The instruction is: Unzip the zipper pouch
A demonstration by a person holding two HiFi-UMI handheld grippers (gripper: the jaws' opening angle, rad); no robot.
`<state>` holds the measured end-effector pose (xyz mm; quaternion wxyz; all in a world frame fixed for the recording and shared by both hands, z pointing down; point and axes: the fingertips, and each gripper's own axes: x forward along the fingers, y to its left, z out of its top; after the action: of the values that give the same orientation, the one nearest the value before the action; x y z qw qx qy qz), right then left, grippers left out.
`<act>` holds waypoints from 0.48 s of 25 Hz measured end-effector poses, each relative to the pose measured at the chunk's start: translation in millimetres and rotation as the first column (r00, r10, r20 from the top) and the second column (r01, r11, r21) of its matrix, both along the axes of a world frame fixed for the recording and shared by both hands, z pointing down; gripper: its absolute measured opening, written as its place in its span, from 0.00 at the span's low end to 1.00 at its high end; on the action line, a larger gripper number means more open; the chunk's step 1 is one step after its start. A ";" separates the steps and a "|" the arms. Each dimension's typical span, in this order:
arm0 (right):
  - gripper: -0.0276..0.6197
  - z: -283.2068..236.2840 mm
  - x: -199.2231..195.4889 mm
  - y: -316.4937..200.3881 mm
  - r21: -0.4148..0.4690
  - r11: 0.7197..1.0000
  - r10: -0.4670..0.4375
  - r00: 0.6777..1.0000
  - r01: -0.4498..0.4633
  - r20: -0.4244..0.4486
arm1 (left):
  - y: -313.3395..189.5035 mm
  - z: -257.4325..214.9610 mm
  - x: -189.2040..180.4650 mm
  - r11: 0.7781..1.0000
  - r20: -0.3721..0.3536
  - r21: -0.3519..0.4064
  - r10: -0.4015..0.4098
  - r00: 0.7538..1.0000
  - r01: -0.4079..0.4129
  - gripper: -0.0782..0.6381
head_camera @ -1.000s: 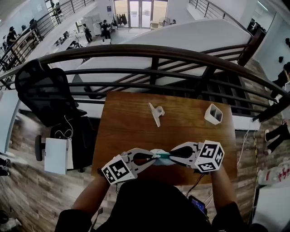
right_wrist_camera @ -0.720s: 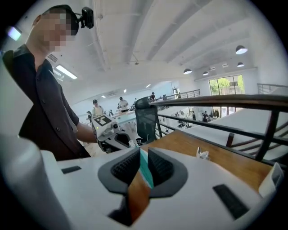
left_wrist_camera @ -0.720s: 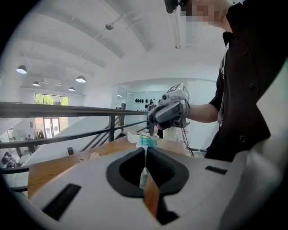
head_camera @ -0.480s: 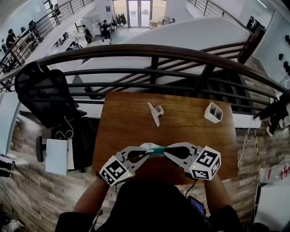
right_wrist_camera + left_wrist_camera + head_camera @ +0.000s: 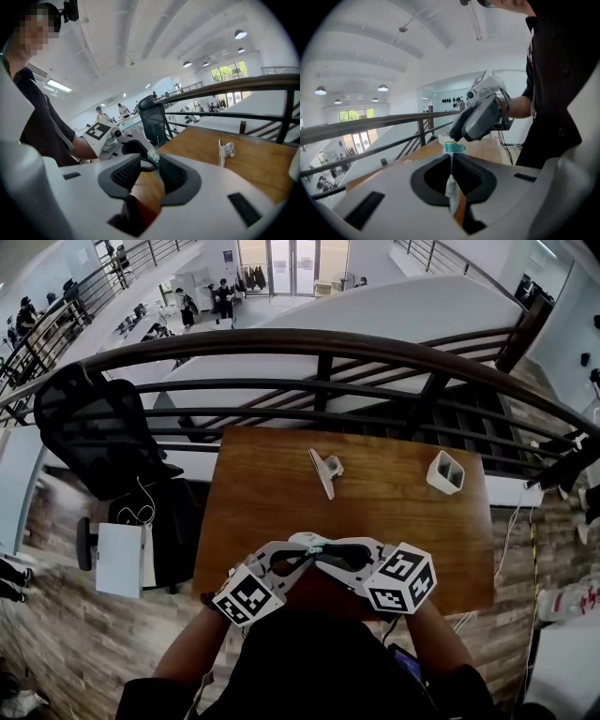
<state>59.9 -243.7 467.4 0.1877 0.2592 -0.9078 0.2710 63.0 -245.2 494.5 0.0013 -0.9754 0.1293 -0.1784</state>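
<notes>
The pouch (image 5: 310, 546) shows as a small white and teal bundle held above the near edge of the wooden table (image 5: 272, 512), between the two gripper tips. My left gripper (image 5: 302, 549) is shut on it: in the left gripper view a strip of white fabric (image 5: 451, 187) is pinched between the closed jaws, and a teal end (image 5: 453, 147) sticks out past the left gripper (image 5: 451, 158). My right gripper (image 5: 325, 553) faces it tip to tip. Its jaws are opening. A gap shows between the pads, and the teal zipper end (image 5: 153, 157) lies at the tips of the right gripper (image 5: 149, 162), unpressed.
A white clip (image 5: 324, 472) lies at the table's middle back. A white two-slot holder (image 5: 443, 473) stands at the back right. A dark railing (image 5: 319, 343) runs behind the table, and a black chair (image 5: 94, 427) stands to its left.
Both grippers have drawn closer together and nearer to the person. The right jaws, shut on the teal zipper end before, now stand apart. Less of the pouch shows between the tips.
</notes>
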 end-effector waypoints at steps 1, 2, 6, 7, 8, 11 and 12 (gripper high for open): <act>0.24 2.6 -0.1 -1.1 -0.016 1.000 0.009 1.000 -0.009 -0.001 | 0.3 2.4 0.1 1.000 0.024 0.024 0.003 1.000 -0.003 0.13; 0.24 4.8 -0.1 -2.2 -0.037 0.999 0.020 1.000 -0.020 0.003 | 0.8 4.3 0.2 0.999 0.047 0.049 0.006 0.999 -0.009 0.13; 0.26 12.7 0.1 -3.2 -0.141 0.989 0.057 0.998 -0.052 0.028 | 3.1 10.3 1.8 0.993 0.116 0.113 0.030 0.993 -0.043 0.13; 0.28 14.8 0.0 -2.9 -0.169 0.984 0.061 0.998 -0.055 0.034 | 3.5 11.9 2.4 0.991 0.131 0.121 0.036 0.991 -0.053 0.13; 0.29 17.3 0.0 -2.8 -0.196 0.979 0.067 0.997 -0.058 0.038 | 4.0 13.5 2.9 0.990 0.146 0.129 0.043 0.988 -0.062 0.13; 0.29 26.1 -0.3 -4.3 -0.257 0.963 0.094 0.995 -0.083 0.032 | 7.1 17.6 5.6 0.982 0.194 0.162 0.063 0.979 -0.095 0.13; 0.29 28.7 -0.4 -5.1 -0.265 0.960 0.102 0.995 -0.092 0.024 | 8.6 18.9 6.7 0.979 0.208 0.173 0.070 0.976 -0.107 0.13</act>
<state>59.5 -248.8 496.1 0.1901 0.2710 -0.8533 0.4027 69.7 -236.6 513.3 0.1118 -0.9530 0.1008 -0.2629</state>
